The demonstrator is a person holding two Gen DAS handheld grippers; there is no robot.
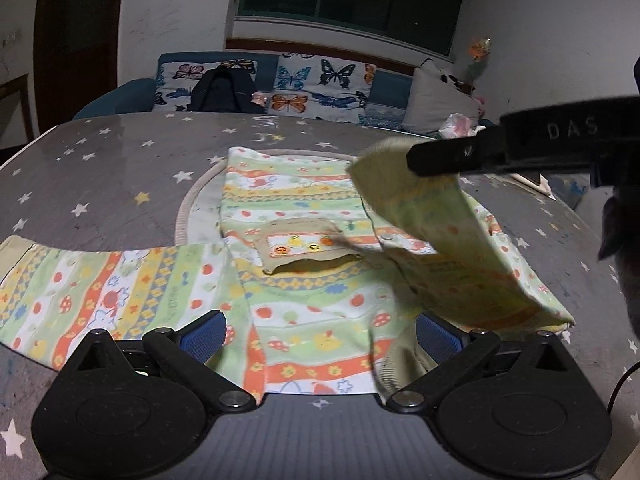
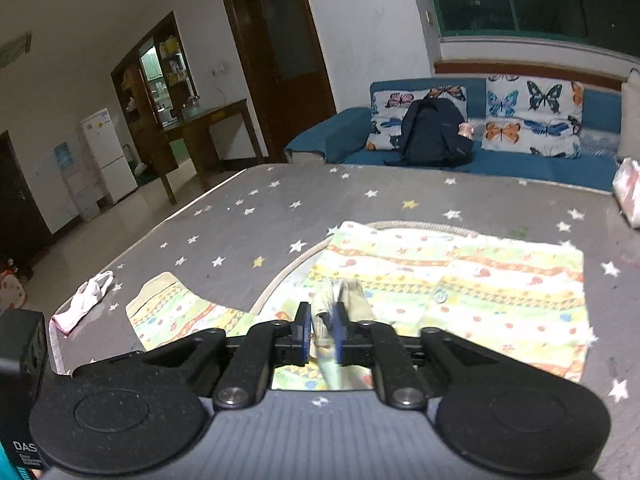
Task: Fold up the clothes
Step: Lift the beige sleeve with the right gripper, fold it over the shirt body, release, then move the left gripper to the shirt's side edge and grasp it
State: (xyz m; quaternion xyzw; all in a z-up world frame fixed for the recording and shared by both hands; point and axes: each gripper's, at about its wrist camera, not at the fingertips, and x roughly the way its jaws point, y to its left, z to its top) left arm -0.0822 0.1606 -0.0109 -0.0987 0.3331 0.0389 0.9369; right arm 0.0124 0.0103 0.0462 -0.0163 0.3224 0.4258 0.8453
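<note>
A small pastel-striped cotton shirt (image 1: 304, 216) with a beige chest pocket is spread on the grey star-printed table cover (image 1: 100, 168), its one sleeve lifted and pinched between the nearly closed jaws of the right gripper (image 2: 322, 330), while the left gripper (image 1: 320, 330) is held wide open over the hem.

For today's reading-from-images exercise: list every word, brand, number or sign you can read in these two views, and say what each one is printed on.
"DAS": raised letters on the black body of the right tongs, seen from the left wrist view.
"DAS": white print on the black device at the lower left edge of the right wrist view; the smaller lines under it are too small to read.
The patterned shirt shows pictures only, no readable text.
</note>
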